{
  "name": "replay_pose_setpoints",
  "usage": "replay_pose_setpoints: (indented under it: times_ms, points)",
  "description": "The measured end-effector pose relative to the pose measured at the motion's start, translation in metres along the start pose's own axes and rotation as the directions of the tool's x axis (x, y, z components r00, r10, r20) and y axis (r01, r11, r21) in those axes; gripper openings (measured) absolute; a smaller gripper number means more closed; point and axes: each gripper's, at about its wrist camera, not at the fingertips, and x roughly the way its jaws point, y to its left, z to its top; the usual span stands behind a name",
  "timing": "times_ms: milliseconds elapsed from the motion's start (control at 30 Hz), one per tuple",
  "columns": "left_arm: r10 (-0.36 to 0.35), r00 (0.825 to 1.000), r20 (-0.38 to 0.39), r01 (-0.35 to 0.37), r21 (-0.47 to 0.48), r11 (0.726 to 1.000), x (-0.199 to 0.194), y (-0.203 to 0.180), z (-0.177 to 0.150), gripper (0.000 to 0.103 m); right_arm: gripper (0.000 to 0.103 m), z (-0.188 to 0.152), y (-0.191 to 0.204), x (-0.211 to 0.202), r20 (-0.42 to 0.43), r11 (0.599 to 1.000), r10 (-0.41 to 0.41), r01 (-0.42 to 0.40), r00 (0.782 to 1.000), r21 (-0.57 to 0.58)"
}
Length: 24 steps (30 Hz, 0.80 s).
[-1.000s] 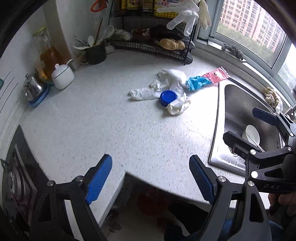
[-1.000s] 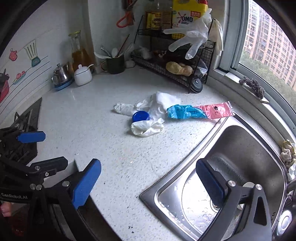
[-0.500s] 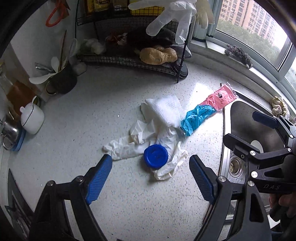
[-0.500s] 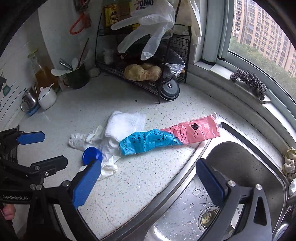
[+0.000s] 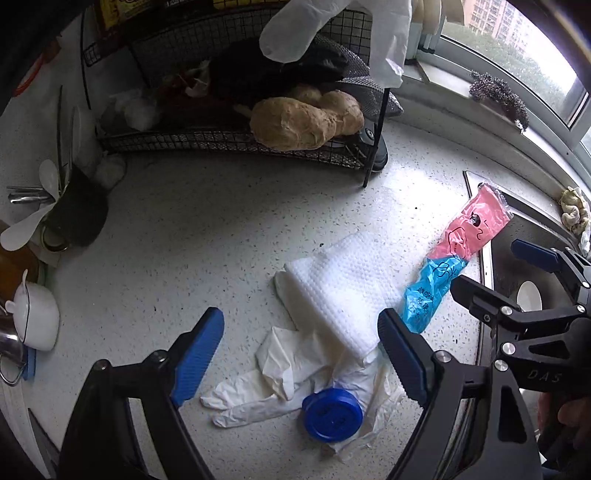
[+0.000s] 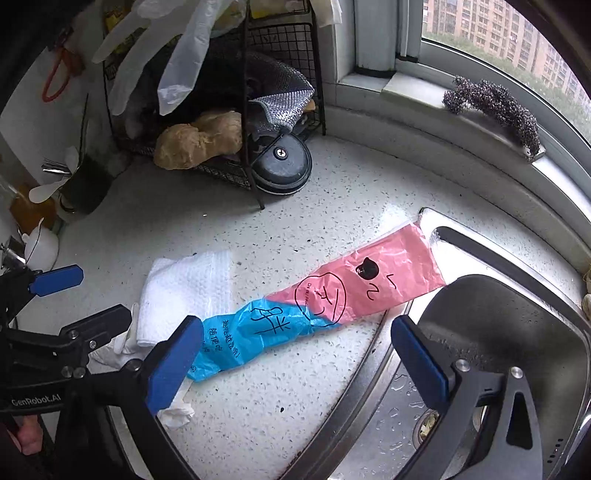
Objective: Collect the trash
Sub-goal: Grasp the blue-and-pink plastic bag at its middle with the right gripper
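Observation:
Trash lies on the speckled counter: a white paper towel, crumpled white gloves, a blue round lid on the gloves, and a pink and blue plastic wrapper. My left gripper hangs open above the gloves and towel, holding nothing. My right gripper is open over the wrapper, whose blue end lies by the left fingertip. In the right wrist view the towel sits left of the wrapper, and the left gripper shows at the left edge.
A black wire rack with ginger root and hanging clear gloves stands at the back. A steel sink lies right of the wrapper. A dark utensil mug and a white lidded pot stand at left.
Both grippers have moved forward across the counter toward the rack, so the trash now lies right under them. Both have stayed open.

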Motion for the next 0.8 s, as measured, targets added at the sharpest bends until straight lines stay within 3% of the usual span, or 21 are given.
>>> replay_pose_setpoints:
  times_ms: [333, 467, 533, 633, 800]
  points:
    - [-0.027, 0.998, -0.055, 0.027, 0.004, 1.000, 0.036, 0.024, 0.014, 0.084, 0.097, 0.008, 0.002, 0.035, -0.088, 0.997, 0.016, -0.009, 0.996, 0.078]
    - [-0.038, 0.997, -0.070, 0.038, -0.007, 0.999, 0.043, 0.030, 0.012, 0.084, 0.064, 0.013, 0.004, 0.048, -0.114, 0.998, 0.015, -0.008, 0.993, 0.058]
    - [-0.045, 0.996, -0.072, 0.044, -0.015, 0.999, 0.043, 0.032, 0.011, 0.084, 0.057, 0.013, 0.003, 0.046, -0.116, 0.999, 0.013, -0.008, 0.993, 0.043]
    - [-0.051, 0.996, -0.070, 0.050, -0.019, 0.999, 0.041, 0.035, 0.010, 0.084, 0.034, 0.012, 0.002, 0.040, -0.118, 1.000, 0.003, 0.000, 0.993, 0.025]
    - [-0.058, 0.996, -0.063, 0.057, -0.023, 0.998, 0.029, 0.031, 0.003, 0.084, 0.024, 0.005, 0.005, 0.022, -0.113, 1.000, 0.022, -0.020, 0.993, 0.012]
